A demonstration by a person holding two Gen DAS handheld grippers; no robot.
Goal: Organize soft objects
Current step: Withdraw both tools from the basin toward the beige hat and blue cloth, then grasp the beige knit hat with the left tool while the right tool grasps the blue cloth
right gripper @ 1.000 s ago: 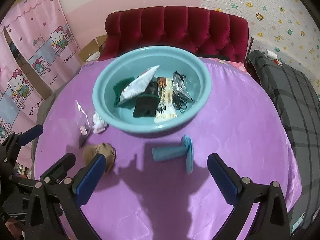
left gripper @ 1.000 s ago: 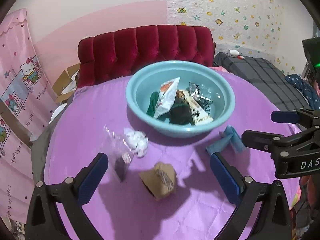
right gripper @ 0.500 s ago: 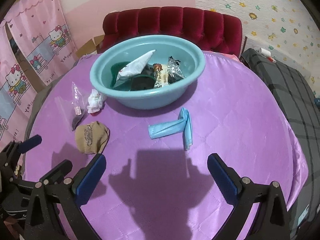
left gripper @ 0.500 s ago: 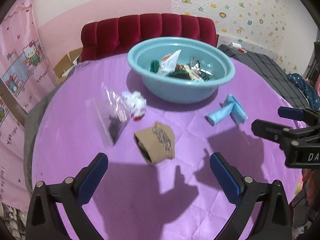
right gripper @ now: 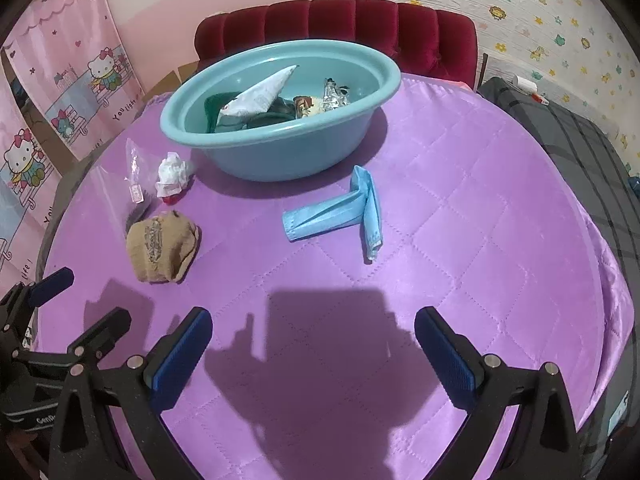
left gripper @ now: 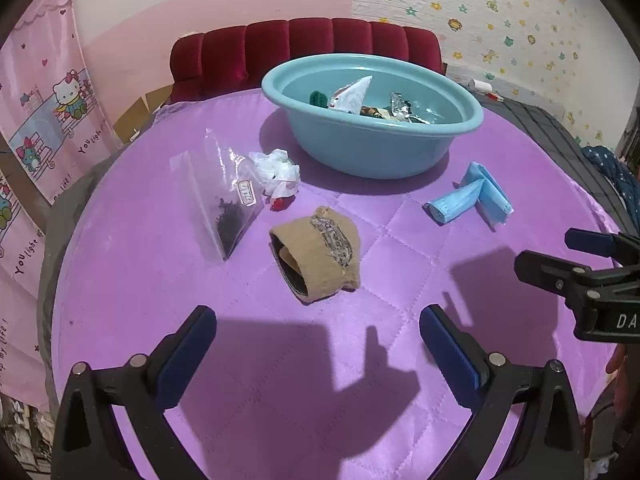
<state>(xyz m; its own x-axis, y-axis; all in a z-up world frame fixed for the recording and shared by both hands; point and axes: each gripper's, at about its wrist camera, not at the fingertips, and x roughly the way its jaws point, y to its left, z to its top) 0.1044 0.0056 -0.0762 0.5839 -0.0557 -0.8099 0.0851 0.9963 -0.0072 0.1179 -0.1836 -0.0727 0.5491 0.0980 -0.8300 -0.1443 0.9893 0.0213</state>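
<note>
A teal basin (left gripper: pixel 372 148) (right gripper: pixel 280 152) stands at the back of the round purple table and holds several packets and dark cloths. In front of it lie a rolled tan sock (left gripper: pixel 318 256) (right gripper: pixel 162 246), a blue face mask (left gripper: pixel 470 200) (right gripper: pixel 340 212), a crumpled white bag (left gripper: pixel 276 174) (right gripper: pixel 172 174) and a clear zip bag (left gripper: pixel 218 204) (right gripper: pixel 136 184) with dark bits. My left gripper (left gripper: pixel 316 344) hovers open just short of the sock. My right gripper (right gripper: pixel 314 344) is open, short of the mask, with nothing between its fingers.
A red tufted headboard (left gripper: pixel 304 52) rises behind the table. A grey plaid bed (right gripper: pixel 568 136) lies to the right. Pink cartoon curtains (left gripper: pixel 44 120) hang on the left. The near half of the purple tablecloth (right gripper: pixel 320 360) is bare.
Both grippers have pulled back and lowered, so the basin and the loose items now sit farther ahead. Nothing was taken hold of; both stay open.
</note>
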